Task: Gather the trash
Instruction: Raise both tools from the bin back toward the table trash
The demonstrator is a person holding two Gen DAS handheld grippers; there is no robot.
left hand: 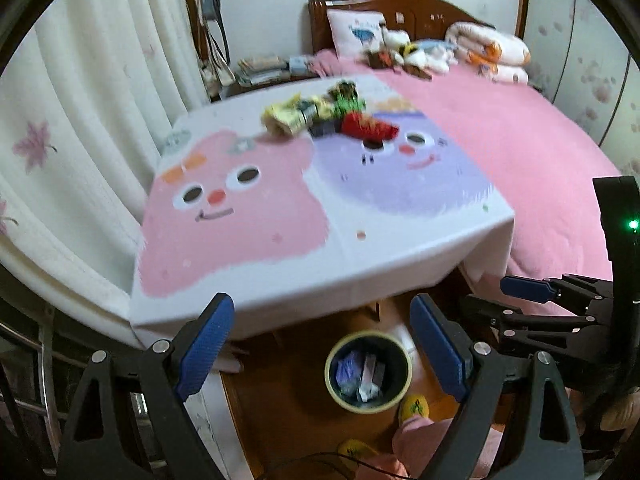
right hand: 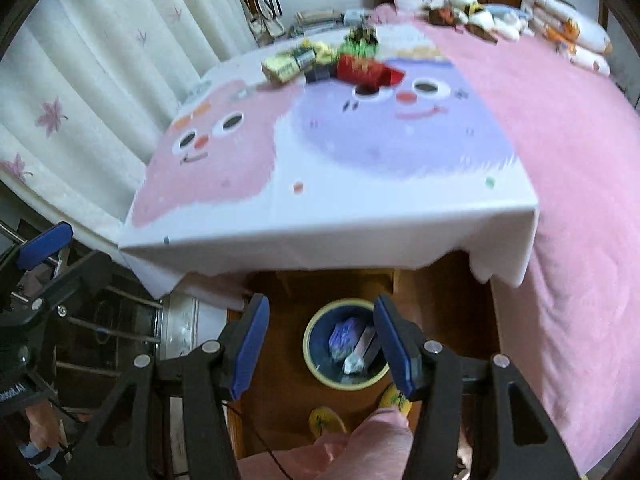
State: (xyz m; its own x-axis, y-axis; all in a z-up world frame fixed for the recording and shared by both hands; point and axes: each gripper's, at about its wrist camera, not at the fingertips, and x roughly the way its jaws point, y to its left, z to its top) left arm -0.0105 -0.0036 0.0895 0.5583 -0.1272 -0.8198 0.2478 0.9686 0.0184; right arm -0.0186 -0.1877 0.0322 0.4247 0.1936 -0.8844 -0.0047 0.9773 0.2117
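A pile of trash wrappers [left hand: 328, 114], yellow, green and red, lies at the far edge of a table with a cartoon-face cloth [left hand: 280, 216]; the pile also shows in the right wrist view [right hand: 336, 60]. A round bin [left hand: 368, 372] holding several wrappers stands on the floor below the table's near edge; it also shows in the right wrist view [right hand: 346, 344]. My left gripper [left hand: 320, 340] is open and empty above the floor by the bin. My right gripper [right hand: 320, 344] is open and empty above the bin. The right gripper also shows at the left view's right side [left hand: 524, 292].
A bed with a pink cover [left hand: 520, 152] runs along the table's right side, with pillows and soft toys at its head. White curtains [left hand: 80, 140] hang on the left. A person's feet in yellow slippers [right hand: 396, 400] stand by the bin. A metal rack [right hand: 104, 332] stands at lower left.
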